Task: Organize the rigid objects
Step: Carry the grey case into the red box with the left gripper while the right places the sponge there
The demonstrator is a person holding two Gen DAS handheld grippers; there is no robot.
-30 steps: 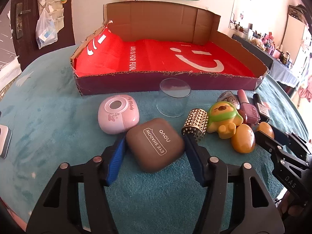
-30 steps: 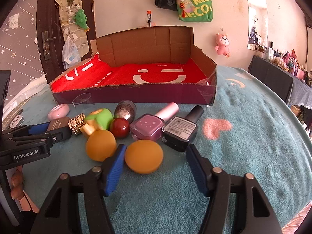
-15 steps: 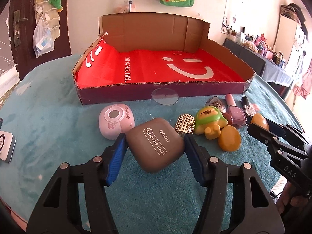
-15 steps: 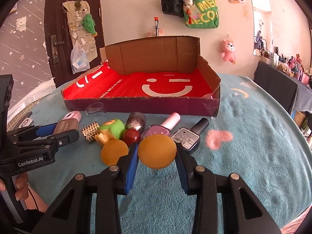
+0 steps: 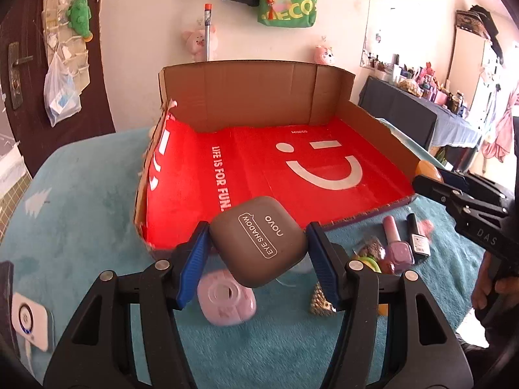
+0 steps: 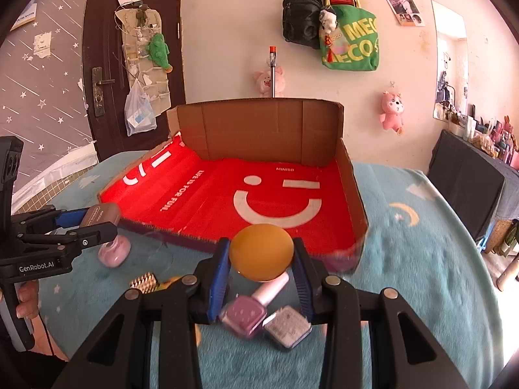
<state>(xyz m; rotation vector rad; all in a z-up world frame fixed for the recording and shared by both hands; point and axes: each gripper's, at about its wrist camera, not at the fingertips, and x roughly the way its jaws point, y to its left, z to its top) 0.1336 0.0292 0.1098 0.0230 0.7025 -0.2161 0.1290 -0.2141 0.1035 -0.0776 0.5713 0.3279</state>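
My left gripper (image 5: pixel 258 243) is shut on a grey-brown eye shadow case (image 5: pixel 259 240) and holds it in the air at the front edge of the cardboard box (image 5: pixel 253 97) with the red smiley lining. My right gripper (image 6: pixel 261 254) is shut on an orange egg-shaped object (image 6: pixel 261 251) and holds it above the box's front wall (image 6: pixel 181 233). On the teal cloth below lie a pink round case (image 5: pixel 225 301), a pink nail polish bottle (image 6: pixel 251 311), a black-capped bottle (image 5: pixel 418 238) and a studded gold piece (image 5: pixel 319 301).
A white device (image 5: pixel 27 324) lies at the left edge of the table. A green toy (image 5: pixel 368 261) shows partly behind my left gripper's right finger. A dark side table (image 6: pixel 470 191) stands to the right. The box's inside holds nothing.
Both grippers have risen off the cloth and moved toward the box, the left carrying the eye shadow case, the right carrying the orange egg it closed on a second ago.
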